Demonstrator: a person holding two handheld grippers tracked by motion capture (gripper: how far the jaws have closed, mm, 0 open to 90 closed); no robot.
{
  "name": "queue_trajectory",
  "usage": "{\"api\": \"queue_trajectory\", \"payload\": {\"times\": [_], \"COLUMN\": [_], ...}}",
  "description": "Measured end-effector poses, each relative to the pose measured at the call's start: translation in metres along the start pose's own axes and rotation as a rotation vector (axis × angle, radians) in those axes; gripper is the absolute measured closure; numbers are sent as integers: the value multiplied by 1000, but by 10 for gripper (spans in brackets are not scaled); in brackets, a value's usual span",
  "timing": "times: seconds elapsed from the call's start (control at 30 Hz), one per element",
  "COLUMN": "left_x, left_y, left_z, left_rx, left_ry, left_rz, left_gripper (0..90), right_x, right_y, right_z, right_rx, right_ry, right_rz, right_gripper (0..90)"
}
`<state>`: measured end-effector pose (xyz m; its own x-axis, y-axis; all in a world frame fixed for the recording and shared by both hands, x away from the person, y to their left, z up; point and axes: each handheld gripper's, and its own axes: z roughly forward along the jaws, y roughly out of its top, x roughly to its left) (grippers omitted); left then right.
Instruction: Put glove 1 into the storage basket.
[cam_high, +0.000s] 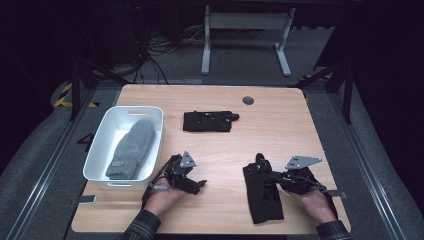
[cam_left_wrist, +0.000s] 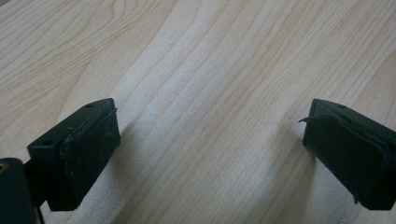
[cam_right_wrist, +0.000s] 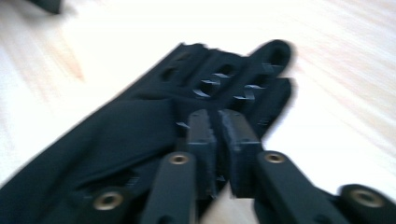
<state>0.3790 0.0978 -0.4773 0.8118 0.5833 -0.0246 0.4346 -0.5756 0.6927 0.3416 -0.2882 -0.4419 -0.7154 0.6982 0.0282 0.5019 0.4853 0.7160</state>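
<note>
- Dark room beyond, with cables and a white desk frame on grey floor; pale wooden tabletop (cam_high: 280, 125) in front, a small round grommet near its far edge.
- White plastic bin (cam_high: 102, 145) at the left edge of the tabletop, with a grey knitted mitten (cam_high: 131, 149) lying lengthwise inside.
- Folded black glove (cam_high: 207, 121) flat toward the far middle, well apart from both grippers.
- Second black glove (cam_right_wrist: 140, 126) near the front right corner, stretched out with cuff toward the front edge and finger end pointing away; matte black fabric, limp and thin, with a row of cut-out slots across the finger end, slightly rumpled.
- Right gripper (cam_right_wrist: 218, 140) low over that glove near its finger end, jaws almost together with only a narrow gap; a pinch of fabric between the pads likely but too blurred to confirm.
- Left gripper (cam_left_wrist: 210, 154) released, jaws wide apart over bare wood between the bin and the near glove, nothing between them.
- Step in hand, by judgement: picking up the near glove, presumably to join the mitten in the bin.
- Next move calls for a firm pinch on a fold of cloth, a lift high enough to clear the bin's rim, then a carry across toward the left edge.
- Risk: thin cloth slipping from a shallow bite, or the trailing cuff dragging over the rim.
</note>
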Motion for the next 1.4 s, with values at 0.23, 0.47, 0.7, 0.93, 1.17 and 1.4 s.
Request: {"api": "queue_trajectory", "payload": {"times": [0.23,0.47,0.7,0.93,1.17,1.4], "left_x": [0,0,-1,4,11,23], "left_y": [0,0,2,14,32,56], "left_z": [0,1,0,0,-1,1], "left_rx": [3,5,16,25,23,25], "left_ry": [-1,1,3,3,8,-8], "left_rz": [4,5,-2,-25,-51,-68], "left_gripper": [36,19,25,179,503,826], "right_x": [-35,-55,-65,-66,-66,-66], "right_y": [-16,-29,-36,-37,-37,-37], "right_z": [-6,-5,-4,-4,-3,-3], "right_rx": [-23,-25,-38,-38,-34,-35], "right_ry": [-119,-202,-240,-252,-247,-244], "right_rz": [42,107,145,154,152,152], "right_gripper": [457,287,221,187,169,166]}}
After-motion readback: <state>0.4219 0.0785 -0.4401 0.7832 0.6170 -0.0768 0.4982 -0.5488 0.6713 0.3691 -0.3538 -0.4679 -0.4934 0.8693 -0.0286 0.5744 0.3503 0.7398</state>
